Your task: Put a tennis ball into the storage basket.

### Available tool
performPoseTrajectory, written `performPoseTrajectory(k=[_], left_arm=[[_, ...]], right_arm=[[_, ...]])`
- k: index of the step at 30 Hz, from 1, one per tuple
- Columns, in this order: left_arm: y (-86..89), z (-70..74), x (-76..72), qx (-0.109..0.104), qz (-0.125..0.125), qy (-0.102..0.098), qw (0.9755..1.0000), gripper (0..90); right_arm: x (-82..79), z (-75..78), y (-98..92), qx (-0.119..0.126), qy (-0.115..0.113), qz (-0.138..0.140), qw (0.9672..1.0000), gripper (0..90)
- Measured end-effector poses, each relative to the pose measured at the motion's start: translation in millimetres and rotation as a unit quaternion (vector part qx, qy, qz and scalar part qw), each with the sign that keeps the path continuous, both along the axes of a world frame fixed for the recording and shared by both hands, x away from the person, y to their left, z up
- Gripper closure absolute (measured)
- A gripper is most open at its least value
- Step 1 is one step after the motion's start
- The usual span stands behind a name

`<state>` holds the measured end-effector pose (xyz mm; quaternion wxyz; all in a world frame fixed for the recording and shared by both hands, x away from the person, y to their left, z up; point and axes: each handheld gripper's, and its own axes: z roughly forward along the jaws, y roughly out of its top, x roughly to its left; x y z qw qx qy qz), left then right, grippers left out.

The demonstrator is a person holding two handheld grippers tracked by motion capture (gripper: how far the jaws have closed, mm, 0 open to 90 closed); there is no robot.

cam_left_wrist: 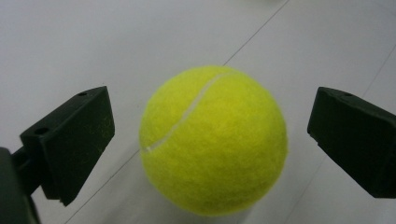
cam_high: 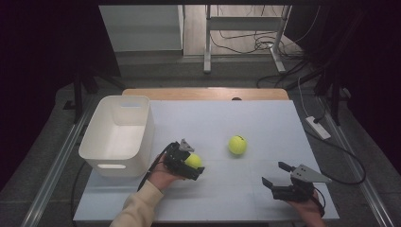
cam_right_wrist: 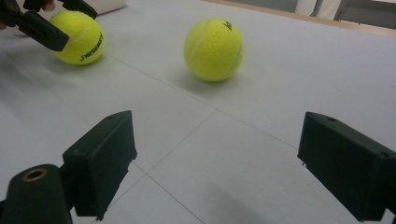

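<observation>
The left tongs (cam_left_wrist: 211, 144) stand wide open, one jaw on each side of a tennis ball (cam_left_wrist: 213, 140), with a clear gap between each jaw and the felt, so nothing is gripped yet. In the left gripper view the ball sits squarely between the jaws and slightly ahead of them, resting on the pale surface (cam_left_wrist: 70, 42); closing the jaws looks like all the coming move needs, perhaps after a small push forward so the jaws meet the ball at its widest part. Being round, the ball has no long axis to line up with.

From above, the left tongs (cam_high: 195, 166) and that ball (cam_high: 193, 161) lie just right of the white bin (cam_high: 101, 156), which stands at the left edge of the surface (cam_high: 265, 118); the bin looks empty, though its floor nearest the camera is hidden by the wall.

The right tongs (cam_right_wrist: 212, 172) are also wide open and hold nothing. In the high view they hover low over the near right part of the surface (cam_high: 275, 174), pointing towards the second ball (cam_high: 237, 144), which lies ahead and to their left, well apart from them. The right hand is the nearer one to that ball.

Counted: two tennis balls, one bin, two tongs
</observation>
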<state>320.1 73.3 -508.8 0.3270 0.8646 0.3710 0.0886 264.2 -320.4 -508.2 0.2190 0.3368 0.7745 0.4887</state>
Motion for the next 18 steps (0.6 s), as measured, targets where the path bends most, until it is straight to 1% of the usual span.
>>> performPoseTrajectory(k=[3,8,9,12,13,15,18], left_arm=[[-1.0,-2.8,0.3,0.009,0.005,0.006,0.9999,2.4],[-0.6,-5.3,0.4,0.019,0.007,0.007,0.9998,6.1],[-0.1,-6.2,0.2,0.022,0.007,0.007,0.9997,12.5],[1.3,-7.2,0.0,0.017,0.002,0.011,0.9998,21.7],[2.4,-7.3,-0.5,0.008,-0.004,0.013,0.9999,25.4],[2.9,-6.9,-1.5,0.011,-0.011,0.009,0.9998,25.8],[3.7,-6.6,-1.8,0.01,-0.012,0.008,0.9998,26.1]], right_arm=[[-0.4,-0.1,0.2,-0.001,0.0,0.002,1.0,11.0],[-0.2,-0.3,0.0,0.0,0.0,0.002,1.0,11.0],[-0.1,-0.4,-0.1,-0.001,0.0,0.002,1.0,11.0],[-0.1,-0.4,0.1,-0.002,0.0,0.002,1.0,11.0],[0.0,-0.5,0.2,-0.002,0.0,0.002,1.0,11.0],[0.1,-0.5,0.2,-0.003,0.0,0.002,1.0,11.0],[-0.2,-0.3,0.0,-0.001,-0.001,0.001,1.0,11.0]])
